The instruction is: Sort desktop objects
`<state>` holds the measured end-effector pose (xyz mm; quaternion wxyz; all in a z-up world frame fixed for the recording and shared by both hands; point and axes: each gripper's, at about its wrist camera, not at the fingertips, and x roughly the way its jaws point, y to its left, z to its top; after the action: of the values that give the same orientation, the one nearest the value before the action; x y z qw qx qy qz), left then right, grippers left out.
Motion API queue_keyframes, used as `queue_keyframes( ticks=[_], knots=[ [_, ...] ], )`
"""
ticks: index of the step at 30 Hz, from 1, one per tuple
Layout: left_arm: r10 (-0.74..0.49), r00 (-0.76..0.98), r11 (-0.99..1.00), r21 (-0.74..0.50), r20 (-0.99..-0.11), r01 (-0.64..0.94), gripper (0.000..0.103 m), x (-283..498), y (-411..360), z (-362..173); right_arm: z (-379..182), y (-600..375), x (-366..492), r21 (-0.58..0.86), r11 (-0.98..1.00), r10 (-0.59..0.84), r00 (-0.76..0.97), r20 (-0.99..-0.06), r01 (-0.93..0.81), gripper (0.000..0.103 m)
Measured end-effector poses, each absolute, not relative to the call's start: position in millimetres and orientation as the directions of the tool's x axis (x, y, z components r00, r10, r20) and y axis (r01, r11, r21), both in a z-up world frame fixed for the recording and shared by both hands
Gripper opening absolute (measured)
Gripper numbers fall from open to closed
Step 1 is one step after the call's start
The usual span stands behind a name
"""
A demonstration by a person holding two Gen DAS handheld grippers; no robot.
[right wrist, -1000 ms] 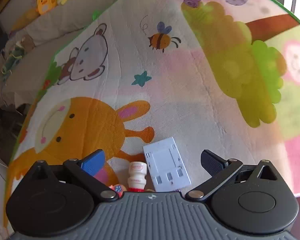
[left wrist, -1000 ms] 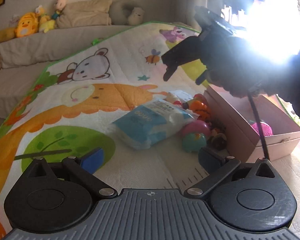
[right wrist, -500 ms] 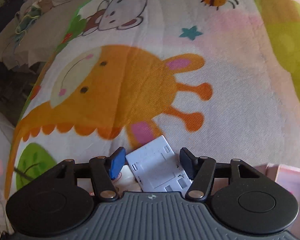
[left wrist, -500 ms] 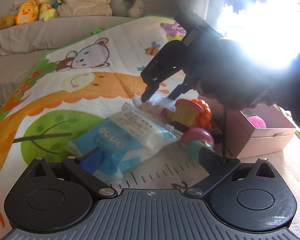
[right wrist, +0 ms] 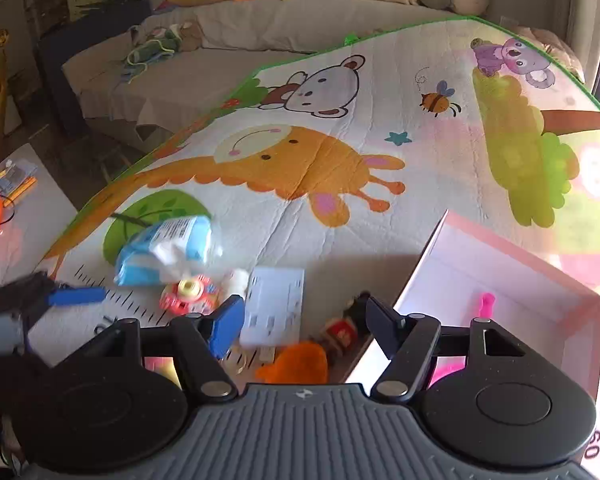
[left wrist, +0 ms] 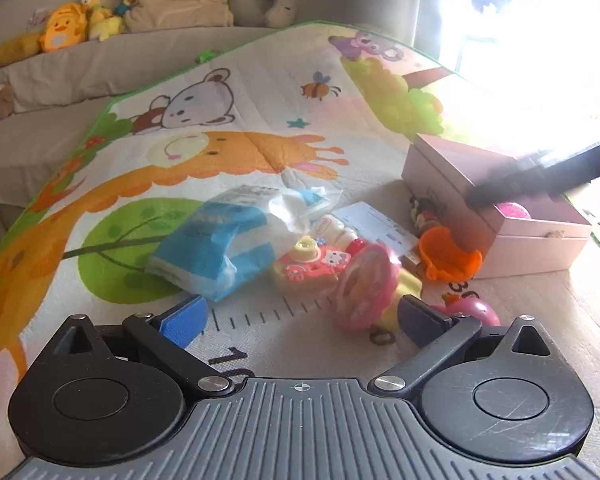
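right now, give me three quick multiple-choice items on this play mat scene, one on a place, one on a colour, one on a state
1. Where does the white card lie?
A. inside the pink box
B. on the mat, left of the pink box
C. on the sofa

2. What colour is the tissue pack?
A. blue and white
B. red
C. black

3. What state is the right hand-held gripper in?
A. shut on the white card
B. shut on the tissue pack
C. open, holding nothing

Answers:
1. B: the right wrist view shows the card flat on the mat, outside the pink box.
2. A: both views show blue panels around white wrap.
3. C: its jaws stand apart, with the card and toys lying on the mat below them, ungripped.
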<state>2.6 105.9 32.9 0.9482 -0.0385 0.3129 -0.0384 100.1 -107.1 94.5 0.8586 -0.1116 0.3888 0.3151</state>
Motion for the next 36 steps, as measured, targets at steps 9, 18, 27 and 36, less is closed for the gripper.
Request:
queue_keyframes(
  ticks=[9,18,27,36],
  knots=[
    [-0.044,0.825,0.998,-0.062,-0.564,0.01,0.103,0.0,95.3,54.6,56.8,-116.9,23.0,0.073,0.756,0.517,0.526,-0.676,-0.65,0.079],
    [-0.096,0.802,0.995,-0.044,-0.589,0.087,0.103,-1.2,67.5,45.4,95.8,-242.6,34.9,0.018,0.968,0.226,0.832,-0.507,-0.252,0.079],
    [-0.138,0.795,0.986,-0.011,-0.59,0.164,0.103,-4.2,48.0,40.8,60.6,-261.3,114.8,0.096,0.99,0.143,0.772,-0.62,-0.106,0.064],
    [-0.163,0.794,0.982,-0.019,-0.585,0.188,0.103,-1.1,51.0,42.0,74.3,-226.2,90.4,0.018,0.969,0.223,0.835,-0.503,-0.248,0.061]
  ],
)
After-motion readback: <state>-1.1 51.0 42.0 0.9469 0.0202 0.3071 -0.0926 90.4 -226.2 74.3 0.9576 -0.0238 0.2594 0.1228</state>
